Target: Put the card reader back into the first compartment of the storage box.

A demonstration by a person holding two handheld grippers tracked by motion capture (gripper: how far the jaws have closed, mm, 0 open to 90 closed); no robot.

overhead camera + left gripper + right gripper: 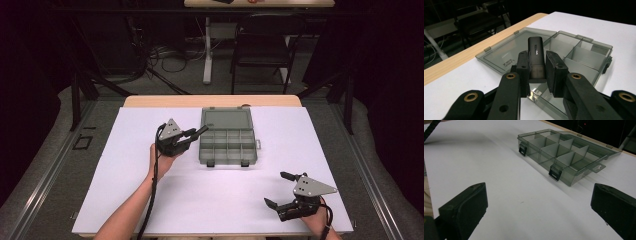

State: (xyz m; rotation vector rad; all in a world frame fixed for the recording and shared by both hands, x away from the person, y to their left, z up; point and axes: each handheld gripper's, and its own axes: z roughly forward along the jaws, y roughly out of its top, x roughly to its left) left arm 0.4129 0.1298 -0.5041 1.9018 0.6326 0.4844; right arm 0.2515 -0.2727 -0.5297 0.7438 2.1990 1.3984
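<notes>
On the white tabletop (150, 200), the left gripper (537, 67) clamps a black stick (535, 53) at the box's (227, 145) nine o'clock; tilted, it could snag a divider. The right gripper (280, 190) gapes empty.

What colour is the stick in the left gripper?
Black stick, clearest in the left gripper view.

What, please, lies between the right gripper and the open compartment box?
Only bare white table lies between the right gripper and the compartment box, as the right gripper view and the high view show.
</notes>
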